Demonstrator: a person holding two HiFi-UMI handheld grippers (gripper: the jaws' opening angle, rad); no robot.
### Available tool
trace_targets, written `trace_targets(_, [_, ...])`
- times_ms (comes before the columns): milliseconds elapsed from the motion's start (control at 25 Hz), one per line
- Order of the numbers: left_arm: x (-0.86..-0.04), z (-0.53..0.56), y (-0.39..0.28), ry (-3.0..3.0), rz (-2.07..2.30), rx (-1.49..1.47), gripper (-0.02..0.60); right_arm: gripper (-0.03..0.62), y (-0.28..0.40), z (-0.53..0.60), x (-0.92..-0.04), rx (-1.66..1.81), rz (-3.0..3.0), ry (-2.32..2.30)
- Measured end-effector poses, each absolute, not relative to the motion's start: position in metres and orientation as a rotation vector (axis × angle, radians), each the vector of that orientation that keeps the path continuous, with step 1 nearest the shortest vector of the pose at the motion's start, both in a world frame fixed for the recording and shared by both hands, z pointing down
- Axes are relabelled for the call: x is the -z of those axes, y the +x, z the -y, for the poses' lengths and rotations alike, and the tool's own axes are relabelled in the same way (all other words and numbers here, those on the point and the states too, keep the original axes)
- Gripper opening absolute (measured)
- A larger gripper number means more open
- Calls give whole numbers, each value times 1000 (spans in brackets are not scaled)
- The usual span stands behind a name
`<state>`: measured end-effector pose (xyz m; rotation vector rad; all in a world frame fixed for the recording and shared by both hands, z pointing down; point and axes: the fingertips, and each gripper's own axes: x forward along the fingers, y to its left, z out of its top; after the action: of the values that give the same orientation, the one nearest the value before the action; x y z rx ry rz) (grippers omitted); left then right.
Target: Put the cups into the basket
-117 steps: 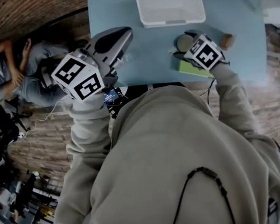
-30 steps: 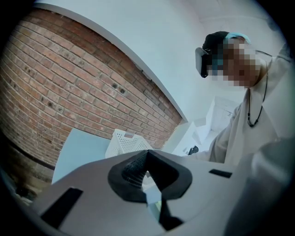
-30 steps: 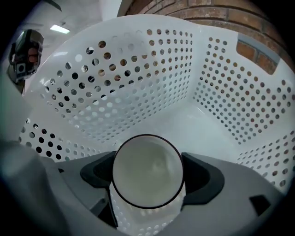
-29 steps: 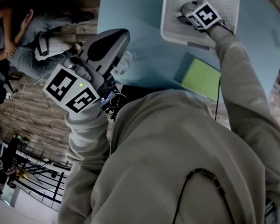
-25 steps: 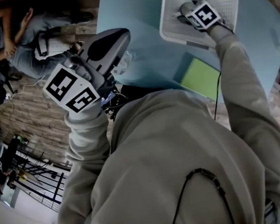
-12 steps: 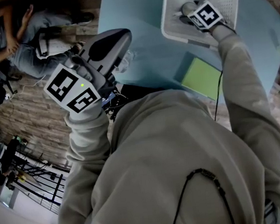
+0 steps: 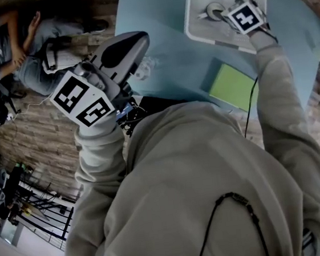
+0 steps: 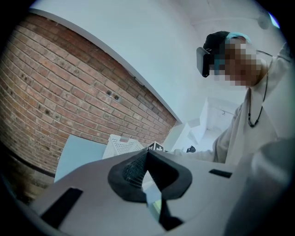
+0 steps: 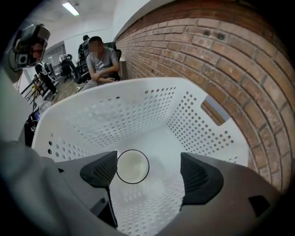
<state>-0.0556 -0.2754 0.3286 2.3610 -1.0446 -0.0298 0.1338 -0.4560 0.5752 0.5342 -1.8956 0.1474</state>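
Note:
A pale cup with a dark rim [image 9: 132, 167] sits on the floor of the white perforated basket [image 9: 115, 115], its mouth towards the right gripper camera. My right gripper [image 9: 150, 174] hangs inside the basket, open, jaws wide apart; the cup is close to the left finger [image 9: 99, 173] and is not held. In the head view the cup [image 7: 214, 11] lies in the basket [image 7: 195, 30] just left of the right gripper [image 7: 232, 6]. My left gripper [image 7: 121, 50] is held up off the table's near-left edge, shut and empty; its pads [image 8: 133, 168] meet at the tips.
The basket stands at the far side of the light blue table [image 7: 163, 55]. A green pad [image 7: 233, 87] lies on the table near the right arm. A seated person [image 7: 24, 48] is beyond the table's left side. A brick wall [image 9: 207, 41] rises behind the basket.
The right gripper carried the cup from the table into the basket, then let go of it and drew back to the right. The left gripper has hardly moved.

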Motion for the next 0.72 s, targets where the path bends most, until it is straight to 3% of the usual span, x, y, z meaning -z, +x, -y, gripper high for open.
trace_targets(440, [-289, 240, -72, 2479, 914, 73, -2, 405, 87, 388, -438, -325, 2305, 682])
trace_targets(640, [-269, 216, -84, 2545, 852, 90, -2, 68, 50, 331, -395, -247, 2464, 729])
trace_targets(720, [-265, 213, -86, 2567, 824, 95, -2, 27, 39, 316, -381, -266, 2547, 754])
